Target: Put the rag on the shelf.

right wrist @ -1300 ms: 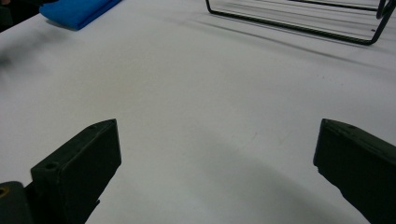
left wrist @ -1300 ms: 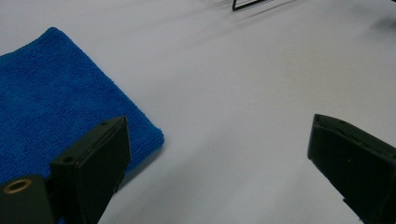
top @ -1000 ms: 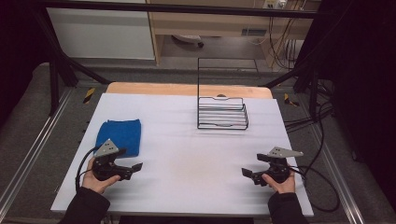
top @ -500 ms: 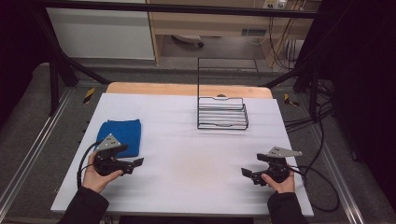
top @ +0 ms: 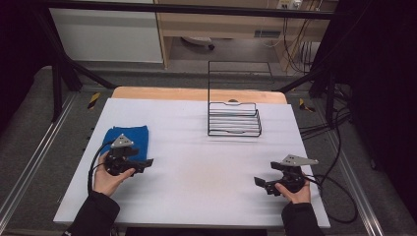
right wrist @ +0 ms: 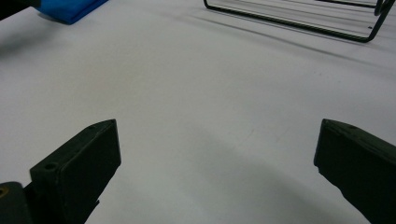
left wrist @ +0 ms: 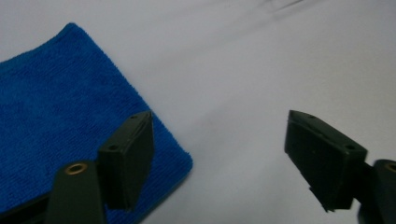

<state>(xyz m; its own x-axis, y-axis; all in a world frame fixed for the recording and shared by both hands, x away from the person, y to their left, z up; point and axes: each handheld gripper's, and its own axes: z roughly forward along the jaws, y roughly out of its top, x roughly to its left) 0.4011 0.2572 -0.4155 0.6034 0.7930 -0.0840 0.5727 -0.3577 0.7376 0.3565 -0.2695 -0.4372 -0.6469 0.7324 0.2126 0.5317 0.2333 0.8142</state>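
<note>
A folded blue cloth (top: pixel 129 136) lies on the white table (top: pixel 196 157) at the left. My left gripper (top: pixel 145 164) hovers at the cloth's near right corner. In the left gripper view one fingertip (left wrist: pixel 127 156) stands over the blue cloth (left wrist: pixel 51 130) and the other over bare table. The left gripper (left wrist: pixel 219 156) has just been closing its jaws, but they still stand apart and press on nothing. Near the front right edge my right gripper (top: pixel 260 183) rests open, and the right gripper (right wrist: pixel 215 163) has only bare table between its jaws.
A black wire rack (top: pixel 234 118) with a tall back frame stands at the middle back of the table. The wire rack (right wrist: pixel 299 18) and a corner of the cloth (right wrist: pixel 70 9) lie far ahead in the right gripper view. Cables trail off both grippers.
The left gripper has moved away from the person up to the cloth's near corner, and its jaws have narrowed. The right gripper has stayed still.
</note>
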